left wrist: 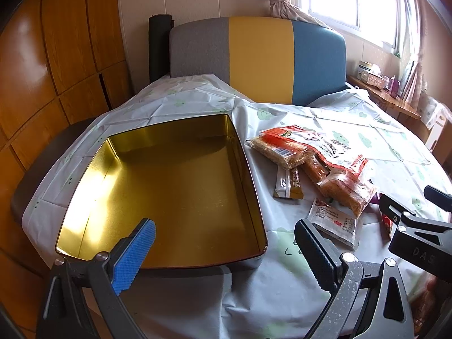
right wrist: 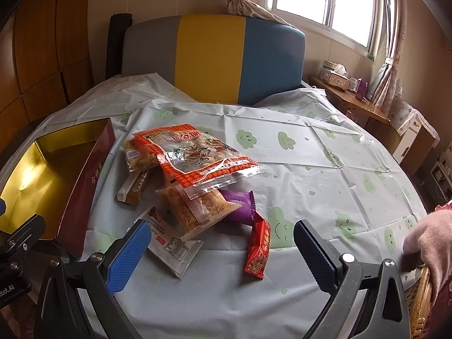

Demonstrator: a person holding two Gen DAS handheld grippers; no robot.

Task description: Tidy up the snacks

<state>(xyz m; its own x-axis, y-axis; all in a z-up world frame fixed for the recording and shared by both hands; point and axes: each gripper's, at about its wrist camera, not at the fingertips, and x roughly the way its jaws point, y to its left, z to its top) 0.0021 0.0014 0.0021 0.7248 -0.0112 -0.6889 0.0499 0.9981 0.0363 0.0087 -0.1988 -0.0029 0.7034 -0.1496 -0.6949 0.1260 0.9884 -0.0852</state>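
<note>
An empty gold-lined tin box (left wrist: 169,186) with dark red sides sits on the table at the left; it also shows in the right wrist view (right wrist: 50,169). A pile of snacks lies right of it: a big orange bag (right wrist: 195,158), clear-wrapped rice cakes (right wrist: 197,212), a white packet (right wrist: 172,250), a brown-gold bar (right wrist: 132,188), a purple packet (right wrist: 240,204) and a red packet (right wrist: 258,250). The pile shows in the left wrist view too (left wrist: 319,163). My left gripper (left wrist: 226,250) is open over the tin's near right corner. My right gripper (right wrist: 223,254) is open just before the pile, empty.
The table wears a pale cloth with green cloud faces (right wrist: 310,169). A grey, yellow and blue chair back (right wrist: 214,56) stands at the far edge. A wooden side shelf with a tissue box (right wrist: 339,77) is at the right. A wicker chair edge (right wrist: 421,302) is near my right hand.
</note>
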